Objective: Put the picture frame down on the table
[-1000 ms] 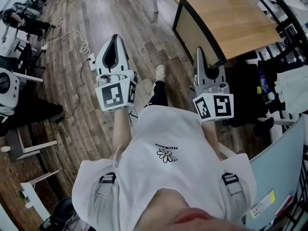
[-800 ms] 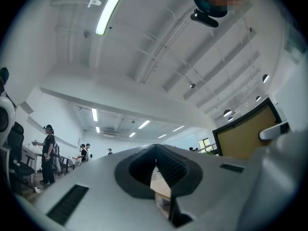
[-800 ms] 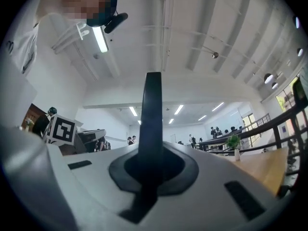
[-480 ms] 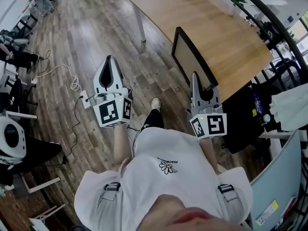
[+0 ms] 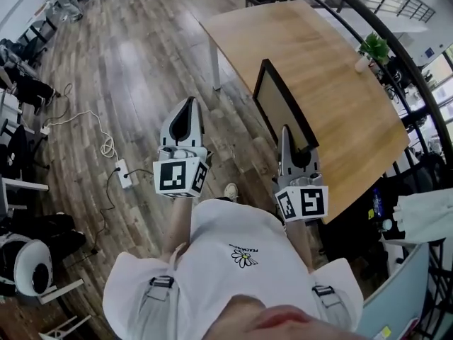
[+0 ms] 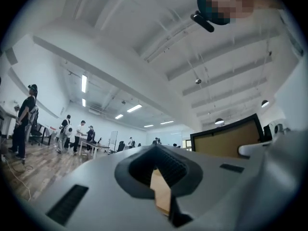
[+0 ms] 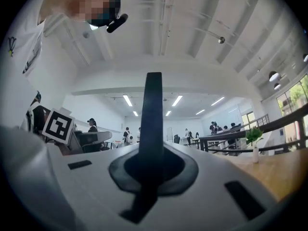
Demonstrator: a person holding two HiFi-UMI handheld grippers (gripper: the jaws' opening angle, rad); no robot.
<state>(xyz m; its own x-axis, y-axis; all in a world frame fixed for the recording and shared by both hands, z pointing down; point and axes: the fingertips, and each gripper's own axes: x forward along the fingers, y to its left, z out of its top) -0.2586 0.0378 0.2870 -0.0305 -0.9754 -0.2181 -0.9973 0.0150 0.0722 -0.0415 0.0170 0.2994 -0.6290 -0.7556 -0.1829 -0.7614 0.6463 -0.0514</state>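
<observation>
Walking forward brings you to the table's (image 5: 333, 62) near edge; your right gripper (image 5: 285, 132) pinches the upright picture frame (image 5: 282, 105) there, unplaced, while your left gripper (image 5: 188, 105) stays pressed together, empty.

Your picture frame (image 5: 280, 110) is a thin black rectangle around a plain tan panel. It stands on edge, its lower rim pinched between the jaws of your right claw (image 5: 285, 133), and it rises straight out past the tips. The table (image 5: 333, 76), with a light wood top and a white leg, lies just ahead and right of that claw, and the frame is held off its surface at the near edge.
</observation>
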